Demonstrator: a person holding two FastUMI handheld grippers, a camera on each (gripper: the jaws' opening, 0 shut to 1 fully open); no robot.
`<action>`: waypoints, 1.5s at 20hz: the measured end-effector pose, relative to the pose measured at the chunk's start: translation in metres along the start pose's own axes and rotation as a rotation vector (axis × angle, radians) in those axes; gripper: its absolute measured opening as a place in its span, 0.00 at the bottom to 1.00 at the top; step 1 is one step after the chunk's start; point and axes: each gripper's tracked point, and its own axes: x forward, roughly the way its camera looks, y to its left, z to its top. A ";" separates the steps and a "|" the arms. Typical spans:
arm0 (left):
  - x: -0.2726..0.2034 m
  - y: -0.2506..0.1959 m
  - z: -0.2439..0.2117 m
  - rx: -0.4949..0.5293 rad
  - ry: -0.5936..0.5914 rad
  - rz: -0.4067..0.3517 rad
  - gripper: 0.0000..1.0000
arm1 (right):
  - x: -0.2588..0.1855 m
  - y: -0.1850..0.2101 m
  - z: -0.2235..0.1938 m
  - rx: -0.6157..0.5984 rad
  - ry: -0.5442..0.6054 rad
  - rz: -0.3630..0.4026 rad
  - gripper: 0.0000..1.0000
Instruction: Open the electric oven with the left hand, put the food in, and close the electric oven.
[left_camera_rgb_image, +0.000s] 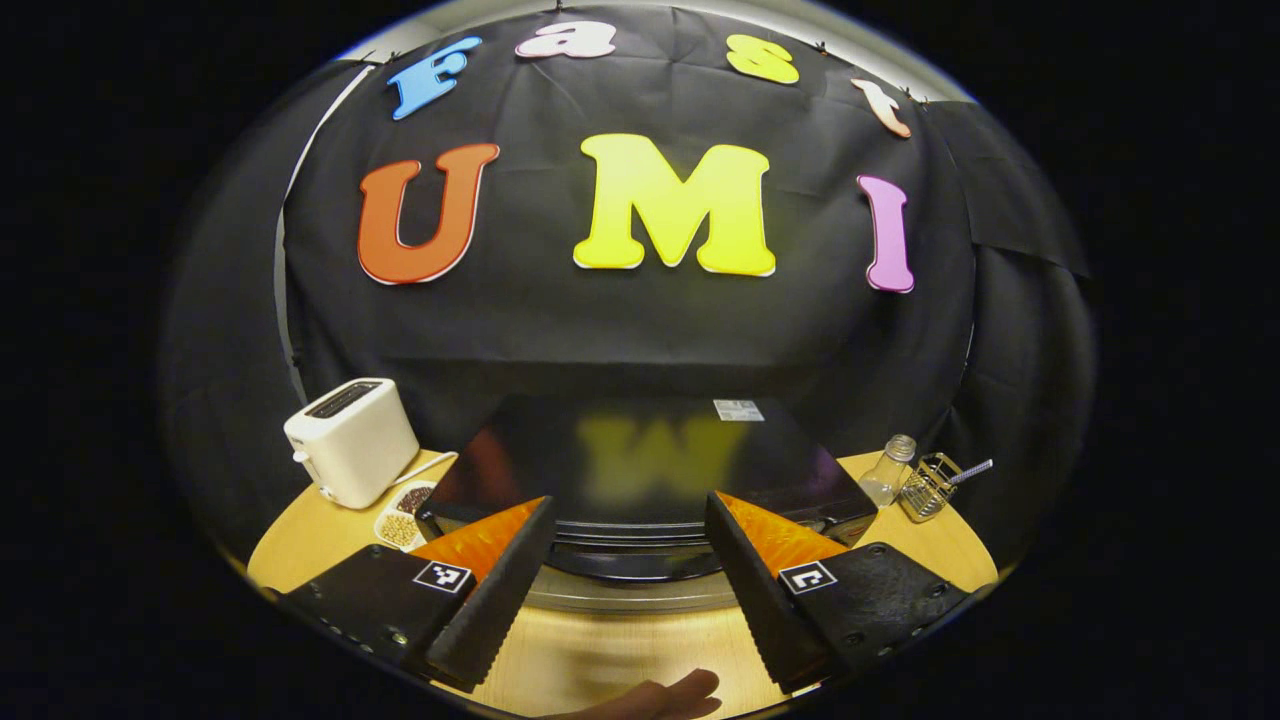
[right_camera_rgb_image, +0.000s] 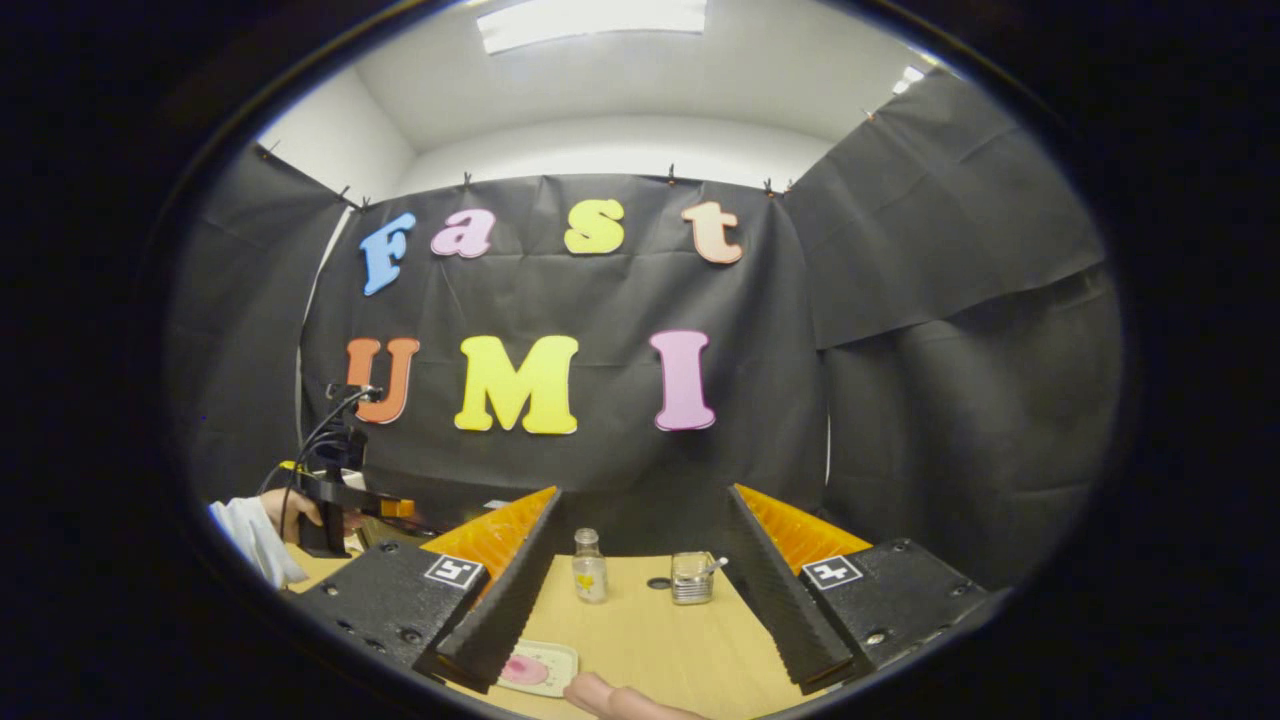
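with left claw (left_camera_rgb_image: 630, 575) spread just above the black electric oven (left_camera_rgb_image: 640, 470) mid-tabletop (left_camera_rgb_image: 610, 660), could skid off its glossy top instead of catching the door; right claw (right_camera_rgb_image: 640, 590) spread, empty.

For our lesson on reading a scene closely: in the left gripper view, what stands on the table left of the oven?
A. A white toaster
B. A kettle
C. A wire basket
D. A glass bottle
A: the white toaster stands left of the oven; the bottle and basket stand right of it.
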 end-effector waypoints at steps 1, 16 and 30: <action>0.003 -0.001 -0.006 -0.008 0.017 0.007 0.96 | 0.002 -0.004 -0.003 0.003 0.006 -0.005 1.00; -0.007 -0.007 -0.027 0.065 0.034 -0.013 0.96 | -0.022 -0.019 -0.002 0.037 0.031 -0.034 1.00; -0.071 -0.008 -0.087 0.074 -0.080 -0.005 0.87 | -0.031 -0.003 -0.027 0.084 0.107 0.008 1.00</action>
